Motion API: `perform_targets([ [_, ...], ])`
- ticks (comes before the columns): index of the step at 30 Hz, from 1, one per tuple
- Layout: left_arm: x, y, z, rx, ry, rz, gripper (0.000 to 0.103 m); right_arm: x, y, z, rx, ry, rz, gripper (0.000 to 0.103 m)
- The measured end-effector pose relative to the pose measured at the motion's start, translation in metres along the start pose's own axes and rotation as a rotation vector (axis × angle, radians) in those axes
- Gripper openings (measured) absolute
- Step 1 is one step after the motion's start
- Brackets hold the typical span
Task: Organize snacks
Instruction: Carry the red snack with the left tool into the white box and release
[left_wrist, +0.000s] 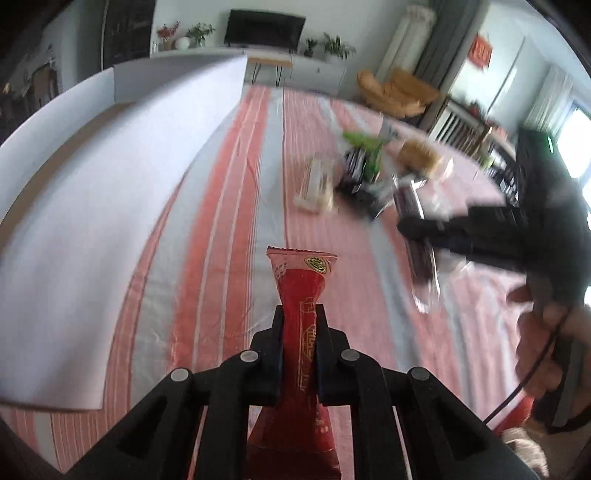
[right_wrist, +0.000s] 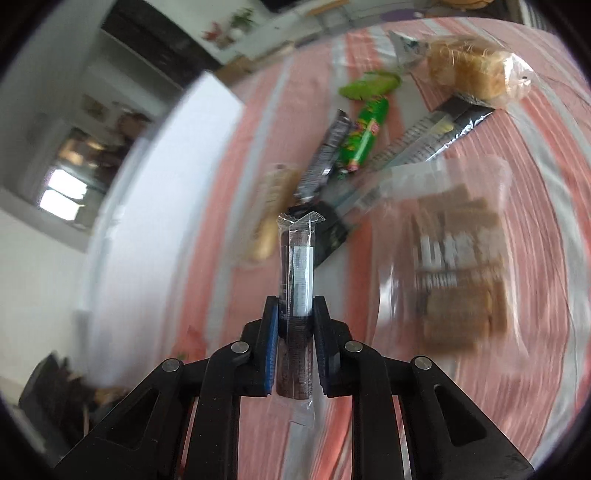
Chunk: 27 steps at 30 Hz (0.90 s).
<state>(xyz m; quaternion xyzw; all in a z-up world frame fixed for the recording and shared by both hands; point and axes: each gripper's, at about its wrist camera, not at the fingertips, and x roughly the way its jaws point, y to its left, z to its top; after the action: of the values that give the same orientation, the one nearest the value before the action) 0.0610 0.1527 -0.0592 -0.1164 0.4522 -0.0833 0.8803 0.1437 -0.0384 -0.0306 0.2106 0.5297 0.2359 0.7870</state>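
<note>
Bright daylight, but blurry pictures.
You see window (left_wrist: 578, 147) glare at the right edge, smeared snacks (right_wrist: 458, 266) from motion, sharp close parts, and bent, dark round edges.

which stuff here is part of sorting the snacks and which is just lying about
Part of the job:
- red snack packet in left tool
- clear-wrapped dark bar in right tool
- white box
- snack pile

Lying about:
- TV
- plants

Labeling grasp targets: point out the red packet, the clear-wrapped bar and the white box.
red packet (left_wrist: 301, 280), left wrist view, upper body above fingers
clear-wrapped bar (right_wrist: 297, 266), right wrist view, white label
white box (left_wrist: 122, 206), left wrist view, near wall
</note>
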Motion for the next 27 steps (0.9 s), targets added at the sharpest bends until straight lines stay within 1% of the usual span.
perform_targets([
  [2, -0.016, -0.001, 0.004, -0.022, -0.034, -0.033, 0.011, -0.010, -0.001, -0.007, 0.004, -0.002, 0.024, 0.018],
  [5, -0.044, -0.002, 0.013, -0.057, -0.091, -0.076, 0.011, -0.028, 0.006, -0.012, -0.013, -0.002, 0.038, 0.018],
  [7, -0.066, 0.003, 0.022, -0.074, -0.135, -0.089, 0.011, -0.039, 0.023, -0.009, -0.036, -0.004, 0.065, 0.018],
  [9, -0.089, 0.013, 0.033, -0.091, -0.188, -0.089, 0.011, -0.048, 0.055, 0.000, -0.081, -0.008, 0.112, 0.018],
  [10, -0.101, 0.019, 0.039, -0.100, -0.216, -0.080, 0.011, -0.046, 0.070, 0.008, -0.102, -0.007, 0.135, 0.018],
  [11, -0.117, 0.030, 0.047, -0.114, -0.246, -0.059, 0.011, -0.046, 0.090, 0.014, -0.127, -0.004, 0.166, 0.018],
  [13, -0.136, 0.051, 0.057, -0.143, -0.292, -0.014, 0.011, -0.042, 0.135, 0.024, -0.176, 0.004, 0.228, 0.018],
  [14, -0.146, 0.068, 0.063, -0.167, -0.316, 0.032, 0.011, -0.040, 0.157, 0.024, -0.200, 0.004, 0.255, 0.018],
  [16, -0.156, 0.096, 0.070, -0.215, -0.333, 0.093, 0.011, -0.031, 0.205, 0.032, -0.267, -0.004, 0.286, 0.018],
  [17, -0.159, 0.113, 0.073, -0.238, -0.341, 0.136, 0.011, -0.024, 0.227, 0.035, -0.299, -0.017, 0.292, 0.019],
  [18, -0.159, 0.129, 0.076, -0.251, -0.339, 0.198, 0.011, -0.020, 0.238, 0.037, -0.314, -0.024, 0.301, 0.020],
  [19, -0.156, 0.144, 0.079, -0.262, -0.330, 0.252, 0.011, -0.015, 0.248, 0.038, -0.330, -0.035, 0.295, 0.025],
  [20, -0.154, 0.155, 0.080, -0.273, -0.323, 0.303, 0.019, -0.013, 0.257, 0.039, -0.347, -0.055, 0.264, 0.045],
  [21, -0.151, 0.163, 0.080, -0.278, -0.315, 0.336, 0.027, -0.016, 0.262, 0.039, -0.358, -0.096, 0.224, 0.059],
  [22, -0.149, 0.170, 0.079, -0.280, -0.308, 0.358, 0.049, -0.021, 0.262, 0.038, -0.359, -0.125, 0.210, 0.073],
  [23, -0.147, 0.173, 0.079, -0.275, -0.311, 0.381, 0.070, -0.031, 0.256, 0.034, -0.368, -0.174, 0.188, 0.073],
  [24, -0.147, 0.174, 0.076, -0.268, -0.332, 0.404, 0.076, -0.037, 0.248, 0.032, -0.383, -0.195, 0.166, 0.073],
  [25, -0.148, 0.171, 0.073, -0.261, -0.372, 0.428, 0.080, -0.033, 0.241, 0.036, -0.389, -0.204, 0.149, 0.074],
  [27, -0.145, 0.164, 0.069, -0.253, -0.416, 0.435, 0.080, -0.039, 0.206, 0.034, -0.387, -0.229, 0.072, 0.074],
])
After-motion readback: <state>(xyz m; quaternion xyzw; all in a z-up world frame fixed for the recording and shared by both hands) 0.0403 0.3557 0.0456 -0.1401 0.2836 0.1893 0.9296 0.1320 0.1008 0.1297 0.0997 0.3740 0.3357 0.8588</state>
